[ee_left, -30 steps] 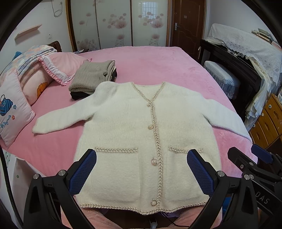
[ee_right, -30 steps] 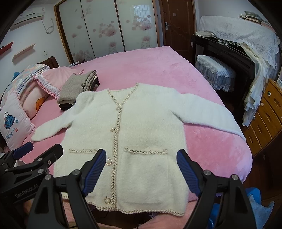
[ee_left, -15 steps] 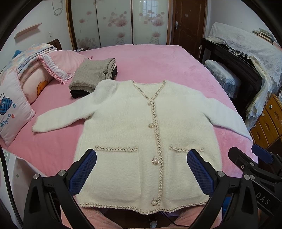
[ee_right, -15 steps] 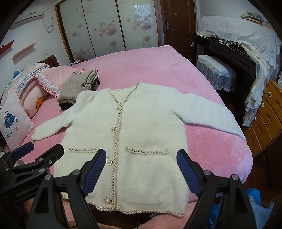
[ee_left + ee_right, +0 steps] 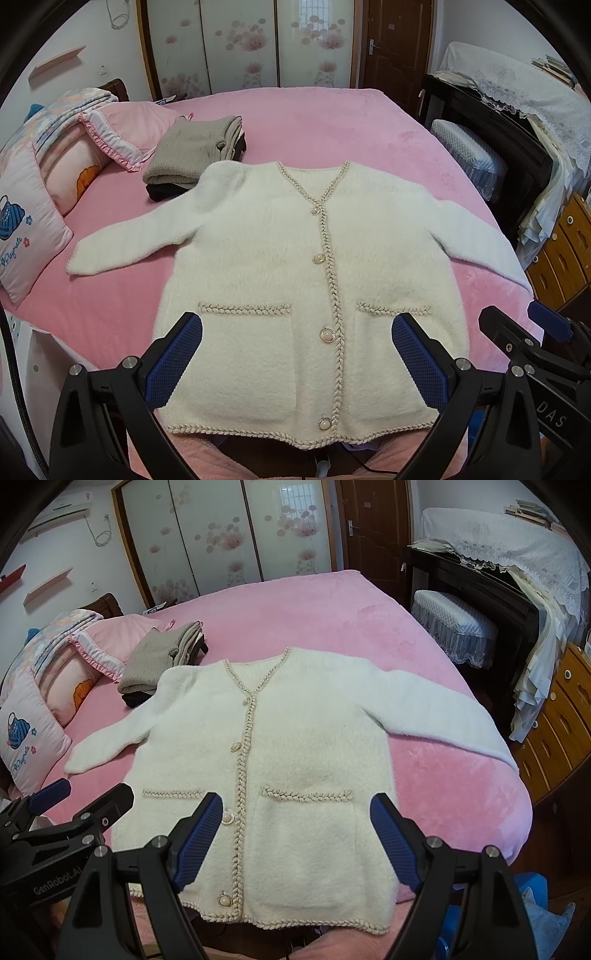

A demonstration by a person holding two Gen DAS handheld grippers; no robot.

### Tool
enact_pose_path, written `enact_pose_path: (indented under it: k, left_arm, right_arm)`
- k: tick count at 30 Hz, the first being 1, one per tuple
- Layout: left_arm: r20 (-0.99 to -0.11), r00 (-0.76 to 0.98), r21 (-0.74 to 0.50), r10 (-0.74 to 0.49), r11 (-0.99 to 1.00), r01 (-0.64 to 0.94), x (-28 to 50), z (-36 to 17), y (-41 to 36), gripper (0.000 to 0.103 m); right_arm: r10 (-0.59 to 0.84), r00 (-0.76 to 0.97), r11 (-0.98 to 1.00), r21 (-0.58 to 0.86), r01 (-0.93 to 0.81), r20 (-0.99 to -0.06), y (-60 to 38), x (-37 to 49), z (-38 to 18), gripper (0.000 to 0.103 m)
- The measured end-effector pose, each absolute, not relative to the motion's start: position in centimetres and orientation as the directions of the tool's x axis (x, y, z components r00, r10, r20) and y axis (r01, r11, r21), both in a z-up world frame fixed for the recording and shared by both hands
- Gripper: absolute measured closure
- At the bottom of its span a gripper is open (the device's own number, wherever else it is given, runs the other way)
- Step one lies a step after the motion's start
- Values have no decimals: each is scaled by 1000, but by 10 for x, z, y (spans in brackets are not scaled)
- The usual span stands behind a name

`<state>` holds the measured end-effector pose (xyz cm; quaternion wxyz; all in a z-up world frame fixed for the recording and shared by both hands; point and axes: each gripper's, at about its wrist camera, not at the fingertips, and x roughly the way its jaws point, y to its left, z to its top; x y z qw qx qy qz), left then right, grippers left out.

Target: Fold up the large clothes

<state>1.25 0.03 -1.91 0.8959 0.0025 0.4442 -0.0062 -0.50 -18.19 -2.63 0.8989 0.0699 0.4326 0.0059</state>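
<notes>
Cream fluffy cardigan point(image 5: 288, 258) lies flat and buttoned on the pink bed point(image 5: 314, 122), sleeves spread toward 9 and 3 o'clock. Left gripper point(image 5: 295, 358) and right gripper point(image 5: 295, 834) hover released over its hem, jaws wide apart, holding nothing. Folded grey clothes point(image 5: 192, 151) sit at 11 o'clock, touching the cardigan's shoulder.

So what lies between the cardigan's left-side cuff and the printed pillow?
Only bare pink bedspread. The left wrist view shows the cardigan cuff ending short of the pillow, nothing between.
</notes>
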Motion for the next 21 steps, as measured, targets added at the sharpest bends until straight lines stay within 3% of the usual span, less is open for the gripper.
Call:
enact_pose_path:
  k: [21]
  left_arm:
    - [-801, 598, 36, 9, 999, 34, 16, -19, -21, 1]
  right_arm:
    - [101, 622, 981, 181, 66, -776, -201, -6, -34, 20]
